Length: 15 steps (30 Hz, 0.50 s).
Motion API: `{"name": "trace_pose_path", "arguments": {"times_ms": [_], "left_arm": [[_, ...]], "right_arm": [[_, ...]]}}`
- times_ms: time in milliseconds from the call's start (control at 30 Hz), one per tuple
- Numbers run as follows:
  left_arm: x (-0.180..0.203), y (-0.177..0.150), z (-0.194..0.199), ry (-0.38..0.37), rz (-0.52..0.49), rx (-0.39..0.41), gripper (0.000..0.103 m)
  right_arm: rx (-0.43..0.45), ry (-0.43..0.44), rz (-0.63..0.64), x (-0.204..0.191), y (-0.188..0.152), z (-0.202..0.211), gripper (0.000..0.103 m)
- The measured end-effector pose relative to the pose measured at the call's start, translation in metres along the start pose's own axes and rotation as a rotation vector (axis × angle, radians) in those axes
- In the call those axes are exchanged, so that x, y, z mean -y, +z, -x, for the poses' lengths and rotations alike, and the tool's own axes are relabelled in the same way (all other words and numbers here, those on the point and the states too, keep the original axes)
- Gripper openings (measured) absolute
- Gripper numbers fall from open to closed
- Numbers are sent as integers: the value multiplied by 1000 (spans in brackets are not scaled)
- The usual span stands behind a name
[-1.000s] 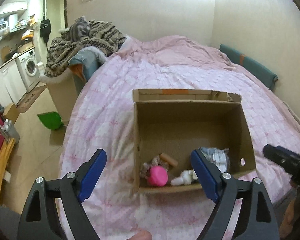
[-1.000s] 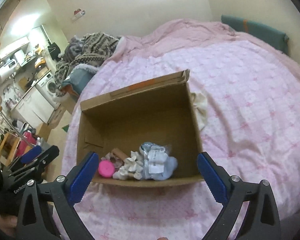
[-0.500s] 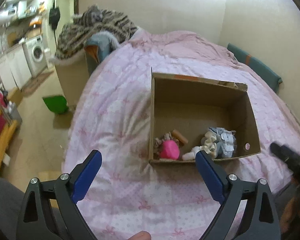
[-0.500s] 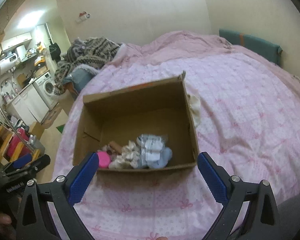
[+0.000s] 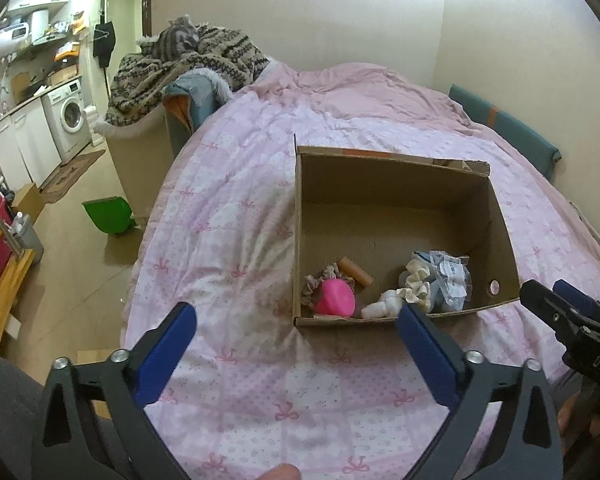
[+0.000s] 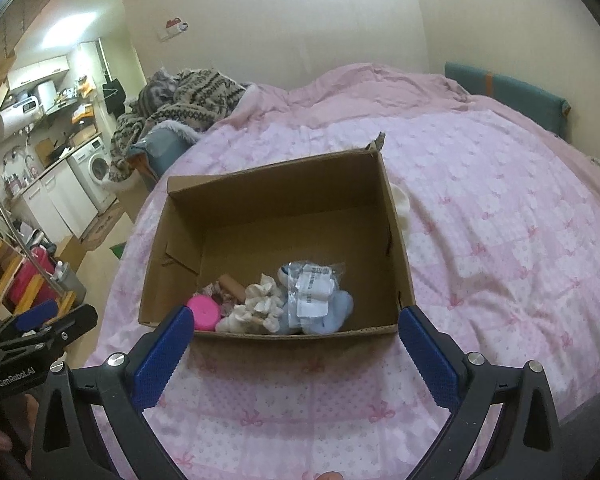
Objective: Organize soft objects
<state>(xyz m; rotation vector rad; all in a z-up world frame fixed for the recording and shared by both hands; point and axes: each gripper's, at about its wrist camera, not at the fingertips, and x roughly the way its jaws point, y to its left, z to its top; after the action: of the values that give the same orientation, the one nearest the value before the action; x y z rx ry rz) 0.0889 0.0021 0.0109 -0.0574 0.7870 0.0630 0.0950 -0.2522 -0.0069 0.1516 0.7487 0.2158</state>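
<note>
An open cardboard box sits on the pink bedspread. Along its near wall lie a pink round item, a frilly scrunchie, a tan roll, a white ruffled item and a plastic-bagged blue item. My left gripper is open and empty, held back above the bedspread near the box's front left corner. My right gripper is open and empty, just short of the box's front wall.
A white cloth lies on the bed against the box's right wall. A pile of knitted blankets sits on a chair left of the bed. A green bin stands on the floor. A teal cushion lies along the right wall.
Both grippers have drawn back and up from the box, so it looks smaller and farther. Both stay open and empty. The box's contents have not moved.
</note>
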Motion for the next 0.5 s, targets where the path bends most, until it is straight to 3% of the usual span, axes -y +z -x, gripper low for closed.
{"name": "trace_pose_path", "arguments": {"times_ms": [500], "left_arm": [[3, -2, 1, -24, -19, 5, 102]], "right_arm": [[-21, -17, 28, -6, -3, -4, 103]]}}
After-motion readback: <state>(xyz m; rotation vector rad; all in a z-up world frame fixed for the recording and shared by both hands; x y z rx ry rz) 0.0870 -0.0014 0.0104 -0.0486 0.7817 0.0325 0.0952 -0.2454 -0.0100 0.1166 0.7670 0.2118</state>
